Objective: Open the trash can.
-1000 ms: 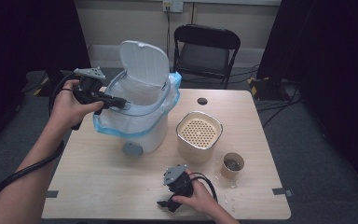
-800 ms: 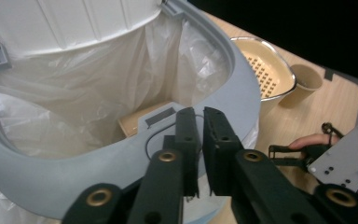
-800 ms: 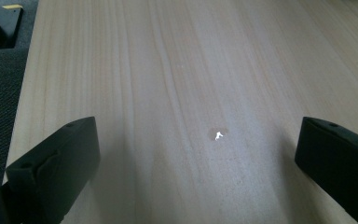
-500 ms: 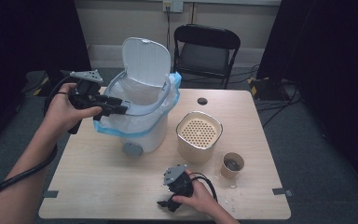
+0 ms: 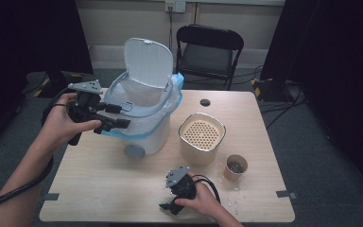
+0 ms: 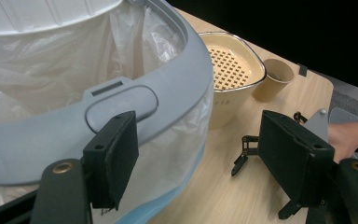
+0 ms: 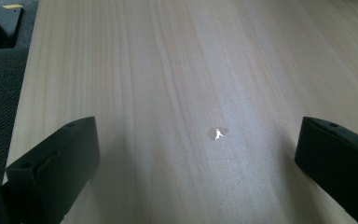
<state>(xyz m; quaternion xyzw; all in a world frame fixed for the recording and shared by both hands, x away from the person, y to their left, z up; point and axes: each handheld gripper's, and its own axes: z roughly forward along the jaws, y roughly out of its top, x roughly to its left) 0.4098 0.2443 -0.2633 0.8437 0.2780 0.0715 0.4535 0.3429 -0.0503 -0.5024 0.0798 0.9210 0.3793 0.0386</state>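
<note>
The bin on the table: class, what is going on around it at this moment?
A person works at a wooden table with a gripper in each hand. The left gripper, jaws open, is at the grey rim of the small white bin, whose lid stands up and whose liner bag hangs over the edge. The right gripper rests low near the table's front edge, jaws open and holding nothing. A cream perforated container and paper cup stand beside the bin.

Curtained recording studio: black drapes (image 5: 33, 38), folding chair (image 5: 209, 47)
</note>
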